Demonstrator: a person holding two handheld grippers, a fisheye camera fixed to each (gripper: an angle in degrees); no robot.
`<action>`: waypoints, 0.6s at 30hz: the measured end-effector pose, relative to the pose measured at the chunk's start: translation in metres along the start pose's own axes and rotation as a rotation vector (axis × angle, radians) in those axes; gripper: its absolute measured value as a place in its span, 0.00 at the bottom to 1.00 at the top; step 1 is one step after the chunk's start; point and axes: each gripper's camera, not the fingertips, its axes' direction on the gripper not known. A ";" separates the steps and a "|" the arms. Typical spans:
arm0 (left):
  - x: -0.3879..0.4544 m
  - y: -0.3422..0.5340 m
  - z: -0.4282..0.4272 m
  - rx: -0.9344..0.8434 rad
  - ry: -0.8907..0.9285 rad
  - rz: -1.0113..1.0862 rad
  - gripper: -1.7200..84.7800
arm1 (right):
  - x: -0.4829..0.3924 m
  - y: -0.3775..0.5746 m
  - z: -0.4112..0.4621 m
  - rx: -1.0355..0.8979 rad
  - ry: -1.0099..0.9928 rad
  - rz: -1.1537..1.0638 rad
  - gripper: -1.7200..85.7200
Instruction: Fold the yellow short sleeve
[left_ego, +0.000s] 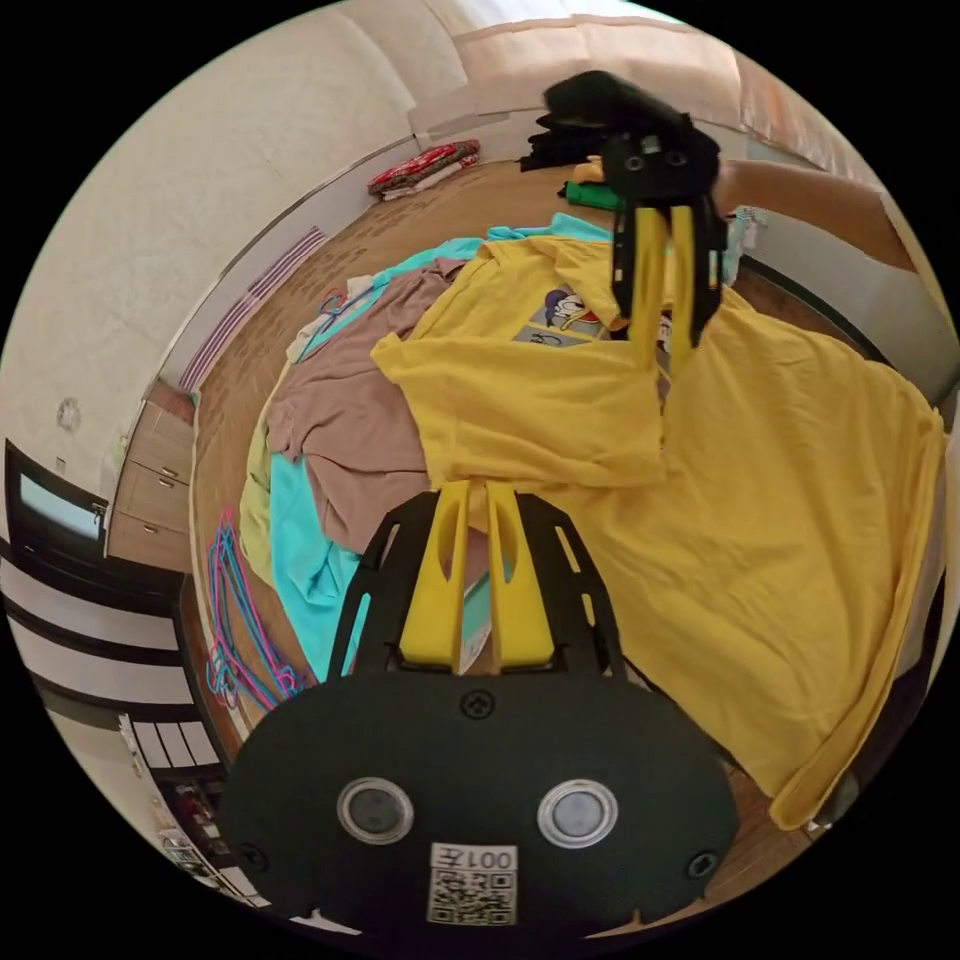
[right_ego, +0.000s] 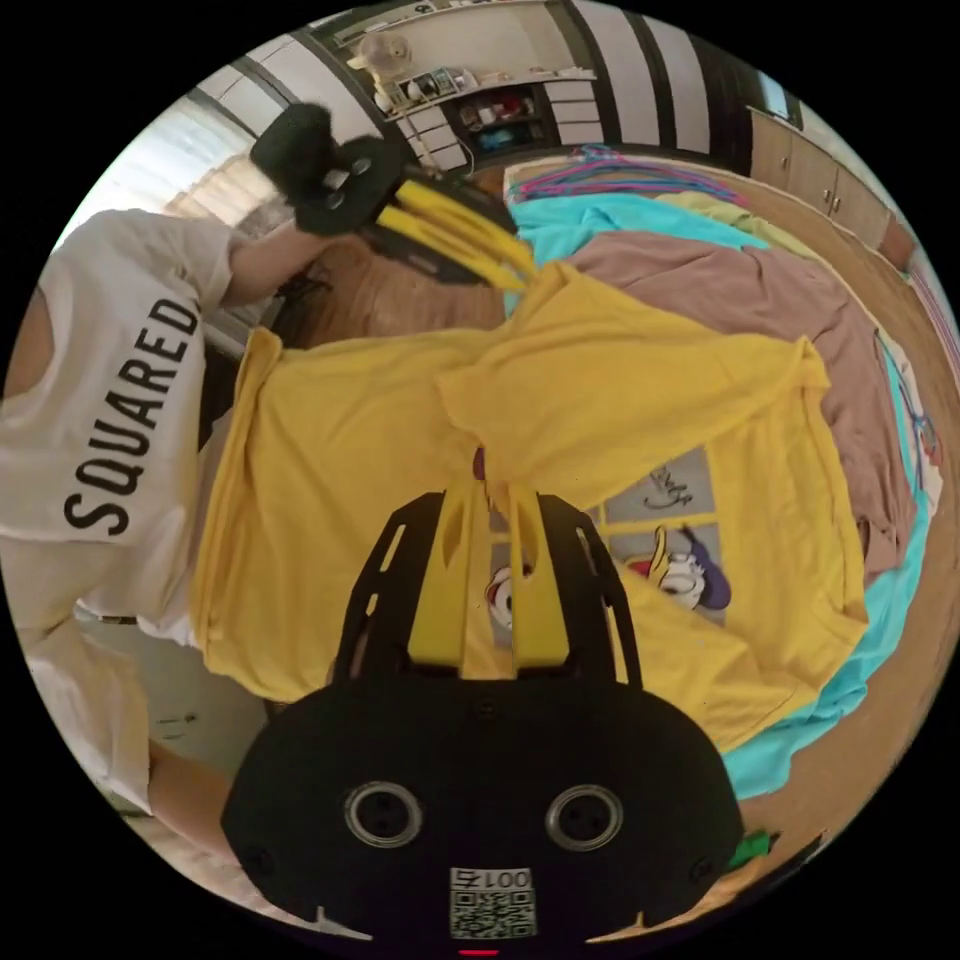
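The yellow short-sleeve shirt (left_ego: 790, 520) lies front up on a pile of clothes, its cartoon print (right_ego: 680, 570) partly showing. One side with its sleeve is folded across the chest as a flap (left_ego: 540, 410). My left gripper (left_ego: 478, 490) is shut on one corner of that flap. It appears in the right gripper view (right_ego: 525, 268) at the flap's far corner. My right gripper (right_ego: 490, 488) is shut on the flap's other corner, just above the print, and in the left gripper view (left_ego: 668, 360) it reaches down from above.
Under the shirt lie a brown garment (left_ego: 350, 420) and a turquoise one (left_ego: 310, 570). Pink and blue hangers (left_ego: 235, 620) lie on the wooden surface. A red folded pile (left_ego: 425, 165) sits far off. A person in a white top (right_ego: 110, 420) stands beside the shirt's hem.
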 end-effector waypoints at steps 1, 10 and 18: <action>-0.001 -0.001 0.001 -0.003 -0.003 -0.004 0.03 | -0.002 0.004 0.002 -0.023 0.004 0.004 0.08; -0.007 -0.008 0.009 -0.057 -0.007 0.048 0.08 | 0.008 0.021 -0.031 0.191 0.314 0.236 0.11; -0.011 0.002 0.011 -0.075 -0.037 0.051 0.04 | 0.088 -0.035 -0.003 0.214 0.328 0.525 0.12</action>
